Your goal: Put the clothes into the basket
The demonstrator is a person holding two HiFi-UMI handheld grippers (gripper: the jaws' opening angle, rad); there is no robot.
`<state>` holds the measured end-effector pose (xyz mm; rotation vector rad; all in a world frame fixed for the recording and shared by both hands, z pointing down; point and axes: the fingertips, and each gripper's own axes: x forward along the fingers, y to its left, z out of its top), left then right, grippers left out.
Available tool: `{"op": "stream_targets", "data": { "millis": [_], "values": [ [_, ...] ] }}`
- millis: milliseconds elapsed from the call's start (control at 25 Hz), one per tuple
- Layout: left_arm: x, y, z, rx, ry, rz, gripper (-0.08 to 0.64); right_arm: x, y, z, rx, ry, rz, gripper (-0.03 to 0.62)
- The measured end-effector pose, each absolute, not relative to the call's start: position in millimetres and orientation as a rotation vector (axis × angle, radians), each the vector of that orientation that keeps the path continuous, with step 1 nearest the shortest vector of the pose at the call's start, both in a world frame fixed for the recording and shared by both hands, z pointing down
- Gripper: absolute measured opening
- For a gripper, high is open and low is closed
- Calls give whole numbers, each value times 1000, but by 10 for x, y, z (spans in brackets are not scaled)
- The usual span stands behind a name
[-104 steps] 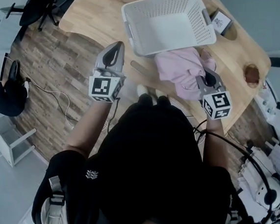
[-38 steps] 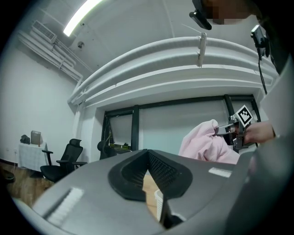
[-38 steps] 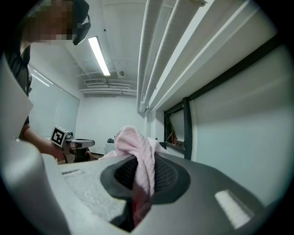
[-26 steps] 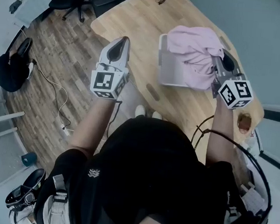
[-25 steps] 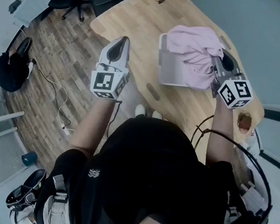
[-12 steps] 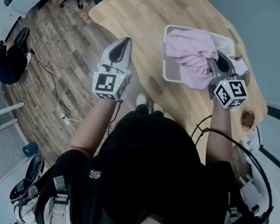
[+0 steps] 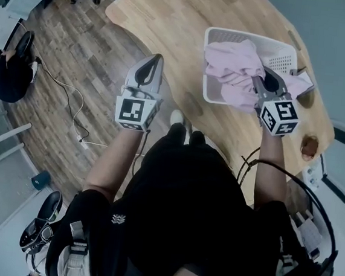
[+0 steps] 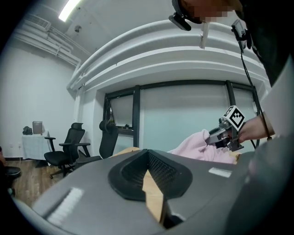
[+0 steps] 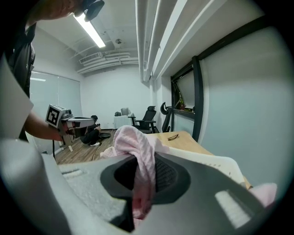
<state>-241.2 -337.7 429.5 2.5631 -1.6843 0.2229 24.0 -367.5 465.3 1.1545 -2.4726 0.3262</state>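
A white perforated basket (image 7: 231, 34) stands on the wooden table (image 7: 172, 19). A pink garment (image 7: 231, 67) is bunched over the basket's near side, partly inside it and partly draped on the rim. My right gripper (image 7: 257, 77) is shut on a fold of this garment, just above the basket's right part. In the right gripper view the pink cloth (image 9: 131, 137) hangs pinched between the jaws of the right gripper (image 9: 143, 158), with the basket rim (image 9: 216, 163) beyond. My left gripper (image 7: 157, 58) hovers left of the basket over the table edge, shut and holding nothing (image 8: 148, 153).
A small brown object (image 7: 310, 144) lies near the table's right end, and a small card-like item (image 7: 304, 83) sits by the basket's far corner. A cable (image 7: 72, 106) runs over the floor. A person in black (image 7: 6, 70) crouches at far left; office chairs (image 8: 69, 147) stand beyond.
Both grippers have come down. The pink garment, held high over the basket a second ago, now sits lower, sinking into the basket. Earlier still it lay on the table beside the basket.
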Motion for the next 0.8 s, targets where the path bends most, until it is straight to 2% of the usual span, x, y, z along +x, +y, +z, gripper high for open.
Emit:
{"op": "stream_targets", "data": {
  "millis": [360,520,600,800],
  "values": [
    [-2460,-3271,4580,2526,-1650,269,8,277,-3618,5067,1106,-2344,378,54],
    [-2444,-3267,4653,2525,-1642,287,8,349,-3495,5328,1056,-2240,484,85],
    [-2401,-3267,4658,2533,-1638,293,8,342,-3430,5356,1028,-2229,506,110],
    [-2262,-3246,4525,2570,-1622,272,8,410,-3388,5224,1073,-2256,502,110]
  ]
}}
